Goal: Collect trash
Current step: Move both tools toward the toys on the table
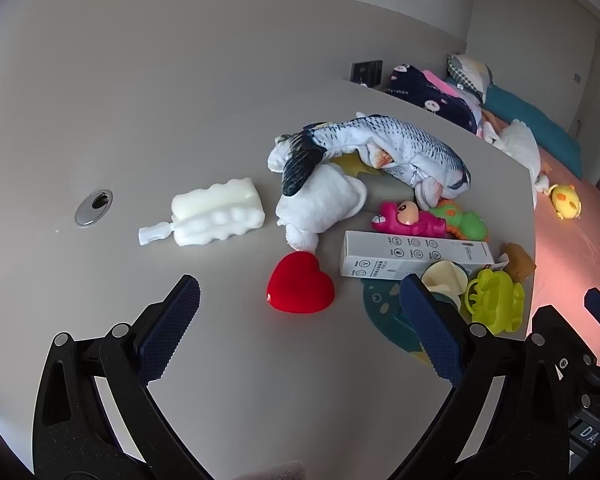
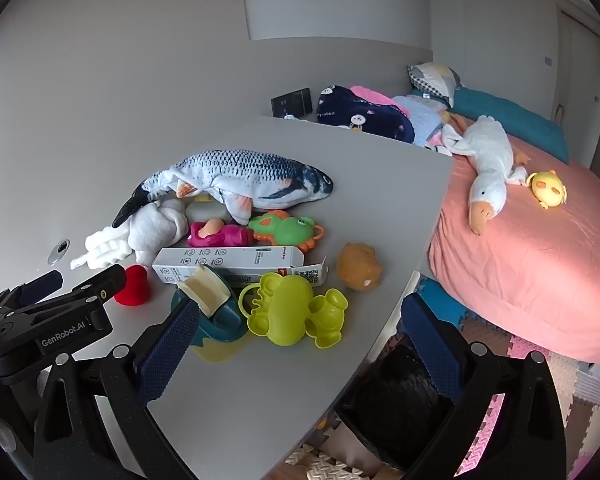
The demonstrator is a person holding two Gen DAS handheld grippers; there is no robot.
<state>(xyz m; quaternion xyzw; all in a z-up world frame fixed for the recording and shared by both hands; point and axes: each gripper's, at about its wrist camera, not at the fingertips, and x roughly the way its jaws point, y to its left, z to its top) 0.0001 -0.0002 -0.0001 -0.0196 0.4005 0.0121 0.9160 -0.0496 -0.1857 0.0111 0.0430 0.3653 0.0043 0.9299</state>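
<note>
Our left gripper (image 1: 300,332) hangs over the table (image 1: 180,120) with its jaws spread wide and nothing between them; our right gripper (image 2: 300,344) is spread just as wide and empty, reaching past the table's corner. We take the white carton (image 2: 228,262) as our landmark and as the likeliest trash: it lies flat in the middle of the pile, one end flap torn open. Just nearer us than the carton sit the red heart (image 1: 300,288), the teal holder (image 2: 216,312) and the lime toy (image 2: 292,312); just beyond it lie the pink toy (image 2: 216,234) and green frog (image 2: 288,230), then the plush fish (image 2: 236,176). Below the table corner, well apart from the carton, stands a dark bin (image 2: 396,404). We would best close across the carton's narrow width at its free end, avoiding the toys, and then carry it to the bin.
</note>
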